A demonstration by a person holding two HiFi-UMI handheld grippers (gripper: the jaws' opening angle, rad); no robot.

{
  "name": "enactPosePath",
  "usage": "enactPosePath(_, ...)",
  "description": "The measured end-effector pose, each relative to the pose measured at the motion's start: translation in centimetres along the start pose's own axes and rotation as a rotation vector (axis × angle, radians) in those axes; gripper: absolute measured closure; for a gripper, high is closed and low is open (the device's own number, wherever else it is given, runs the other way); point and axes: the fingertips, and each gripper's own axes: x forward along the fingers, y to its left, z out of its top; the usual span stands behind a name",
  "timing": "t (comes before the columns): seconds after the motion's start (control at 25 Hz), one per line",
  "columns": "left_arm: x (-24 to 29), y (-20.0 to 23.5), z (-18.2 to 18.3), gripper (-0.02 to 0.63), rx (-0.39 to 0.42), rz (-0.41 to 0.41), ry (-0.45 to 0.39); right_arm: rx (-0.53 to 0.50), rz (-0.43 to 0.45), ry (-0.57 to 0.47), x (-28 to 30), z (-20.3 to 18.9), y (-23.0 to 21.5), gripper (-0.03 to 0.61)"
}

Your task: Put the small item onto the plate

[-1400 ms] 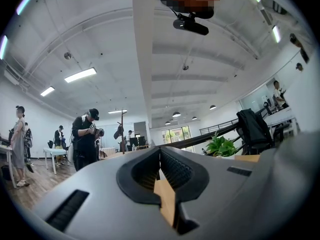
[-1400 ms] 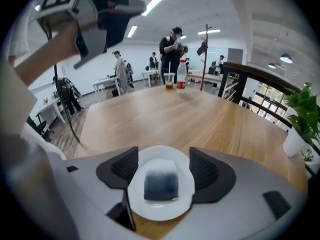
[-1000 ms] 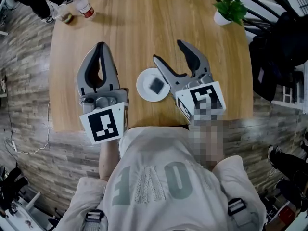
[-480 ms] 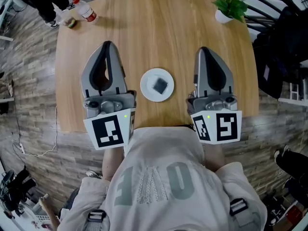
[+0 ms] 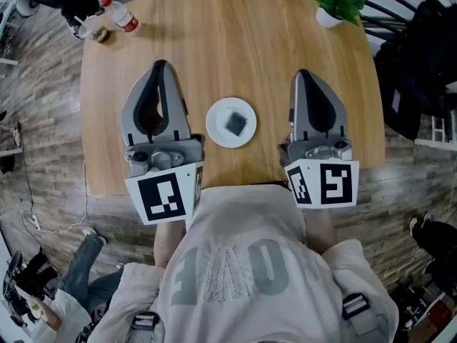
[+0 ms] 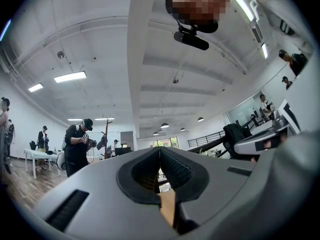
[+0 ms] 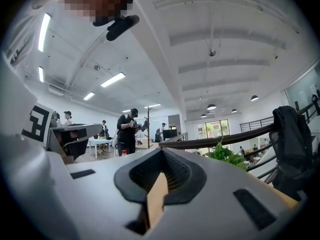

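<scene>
The small dark grey square item (image 5: 235,123) lies flat near the middle of the round white plate (image 5: 216,133), its edges turned a little off square to the bench edge; it is about as wide as it is long, so it has no long axis to line up with. The plate sits on the pale wooden bench (image 5: 235,41) close to the person's side, between the two tools.

The left gripper (image 5: 158,68) rests on the bench just beside the plate's left rim, pointing away from the person; its jaws are pressed together at the tip with nothing between them, and the left gripper view shows only a sliver of bench wood through the hollow behind the tip. The right gripper (image 5: 303,77) lies parallel on the other side of the plate, a little further from the rim; its jaws are likewise pressed together and empty.

The relation that matters: the item lies inboard of both tools, to the right of the left jaws and to the left of the right jaws, and level with the tool bodies, not ahead of the tips; neither jaw tip points at it. The two tips are about equally far from it; the left tool's flank is slightly nearer the plate.

As things lie, the placing looks done; any further reach for the item would mean drawing a tool back and turning it inward.

A green potted plant (image 5: 335,2) and a clear plastic bottle (image 5: 121,14) stand at the far corners, well apart from the plate.
</scene>
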Motion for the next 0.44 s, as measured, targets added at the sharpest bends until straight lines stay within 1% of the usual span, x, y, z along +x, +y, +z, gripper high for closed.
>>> enactPosePath(0.44, 0.51, -0.38, -0.17, 0.604, 0.020, -0.003, 0.006, -0.010, 0.002, 0.022, 0.29, -0.92, -0.51, 0.561)
